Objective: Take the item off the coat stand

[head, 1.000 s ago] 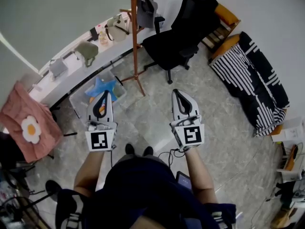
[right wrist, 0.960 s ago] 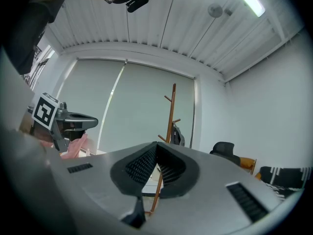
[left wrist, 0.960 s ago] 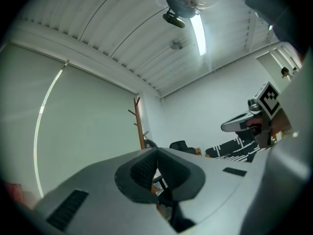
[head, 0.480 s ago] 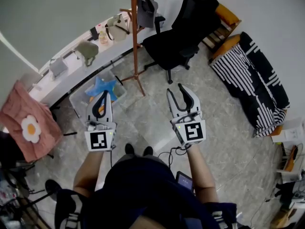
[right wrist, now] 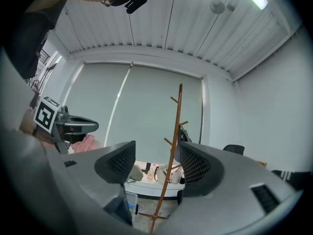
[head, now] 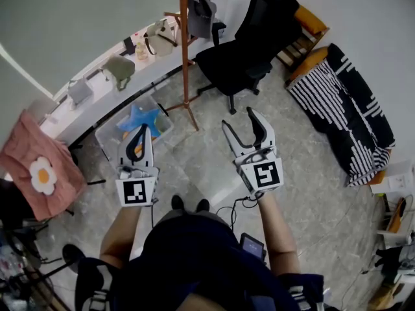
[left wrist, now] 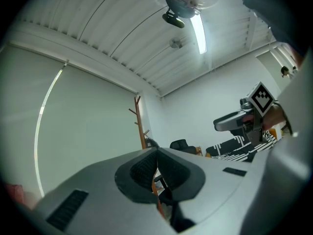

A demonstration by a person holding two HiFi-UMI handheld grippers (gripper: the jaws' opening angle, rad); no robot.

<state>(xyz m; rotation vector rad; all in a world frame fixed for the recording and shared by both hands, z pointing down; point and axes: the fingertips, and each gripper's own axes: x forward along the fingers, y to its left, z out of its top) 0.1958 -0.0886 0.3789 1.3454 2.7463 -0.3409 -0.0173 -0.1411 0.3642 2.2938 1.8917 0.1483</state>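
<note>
Coat stand [head: 185, 57] wooden (smooth); floor [head: 305, 193] glossy stone.

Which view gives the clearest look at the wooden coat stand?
The right gripper view: the coat stand shows whole, top to feet, upright near mid-frame. The head view looks steeply down on the coat stand, so the pole is foreshortened. The left gripper view shows mainly the upper pole and pegs, small and distant.

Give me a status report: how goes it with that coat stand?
Left gripper shut, empty. Right gripper: jaws just opened, nothing between them. Grey item hanging on stand, untouched. Chair beside it, not in the way.
</note>
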